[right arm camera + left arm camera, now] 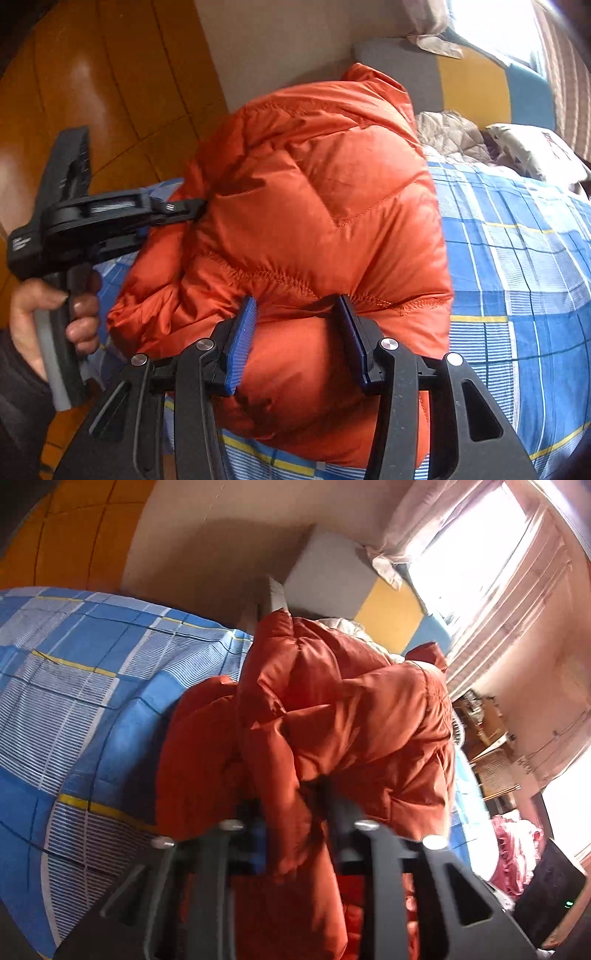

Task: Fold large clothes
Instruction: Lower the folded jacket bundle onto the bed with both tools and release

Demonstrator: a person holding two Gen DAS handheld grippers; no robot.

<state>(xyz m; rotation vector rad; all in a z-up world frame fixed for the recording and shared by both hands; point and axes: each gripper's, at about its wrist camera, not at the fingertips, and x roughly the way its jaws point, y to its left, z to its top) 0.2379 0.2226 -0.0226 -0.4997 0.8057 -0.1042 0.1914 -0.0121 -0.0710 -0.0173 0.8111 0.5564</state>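
Orange puffer jacket (306, 206), bundled up puffy on the blue plaid bedsheet (517, 258), already doubled over itself at least once by the look of it. Sits dead ahead of the right claw (295, 343) and partly under it, long axis running straight away from that claw toward the headboard (476, 85). Blue pads (242, 343) spread around a fat roll of the near hem, apparently pressing into the padding from both sides, so gripping it rather than hanging open.

Left claw (199, 208) in from the side, tips buried in the left edge of the bundle about halfway along. From its own camera, fabric of the jacket (332, 709) hanging down between the fingers, tips hidden by cloth and blur; nearly closed, pinching a thin fold, as best as can be judged. Hand (55, 314) wrapped around that handle, over the wooden floor (110, 92).

Right claw nearer the hem, so probably the one to carry the next fold forward along that long axis. Grey quilt and pillow (535, 147) further up the bed, well apart.
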